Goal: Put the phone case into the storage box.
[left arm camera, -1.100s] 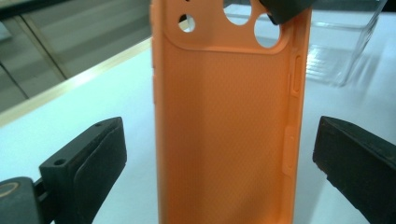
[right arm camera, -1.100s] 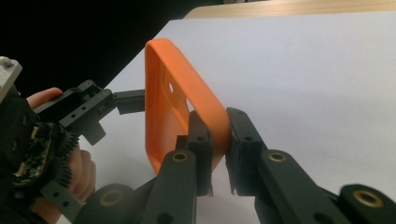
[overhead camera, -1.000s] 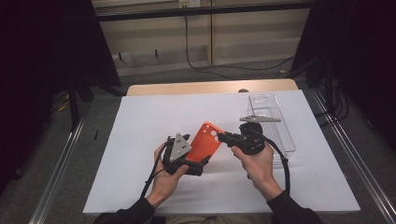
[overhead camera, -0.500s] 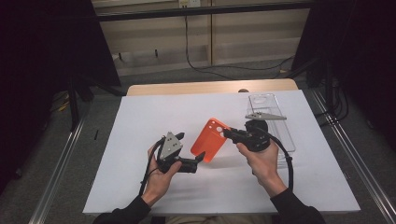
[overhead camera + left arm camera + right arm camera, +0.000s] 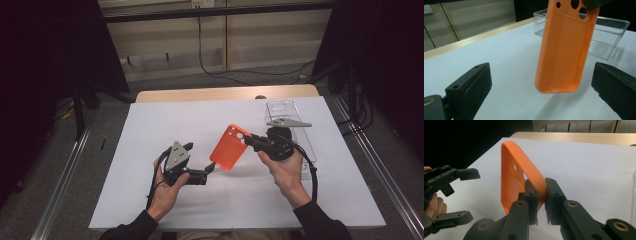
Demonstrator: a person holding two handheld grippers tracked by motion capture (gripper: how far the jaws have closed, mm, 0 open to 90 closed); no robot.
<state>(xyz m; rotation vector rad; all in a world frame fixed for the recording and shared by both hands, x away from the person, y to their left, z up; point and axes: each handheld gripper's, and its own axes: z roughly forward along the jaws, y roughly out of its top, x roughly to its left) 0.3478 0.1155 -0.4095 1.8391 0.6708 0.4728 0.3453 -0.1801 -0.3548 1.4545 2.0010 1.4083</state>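
A: Where was the orange phone case (image 5: pixel 230 148)?

B: Mid-table, held up off the table, right gripper (image 5: pixel 248 140) clamped on its top edge. Left gripper (image 5: pixel 212 167) gaped wide near its bottom. I'd have squared up before closing, honestly.

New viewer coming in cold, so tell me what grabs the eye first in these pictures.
The bright orange phone case stands out, held off the white table near its middle, its top edge pinched by the right gripper. Left of it, the left gripper points at its lower end with fingers spread wide, not touching it. A clear plastic tray sits at the far right.
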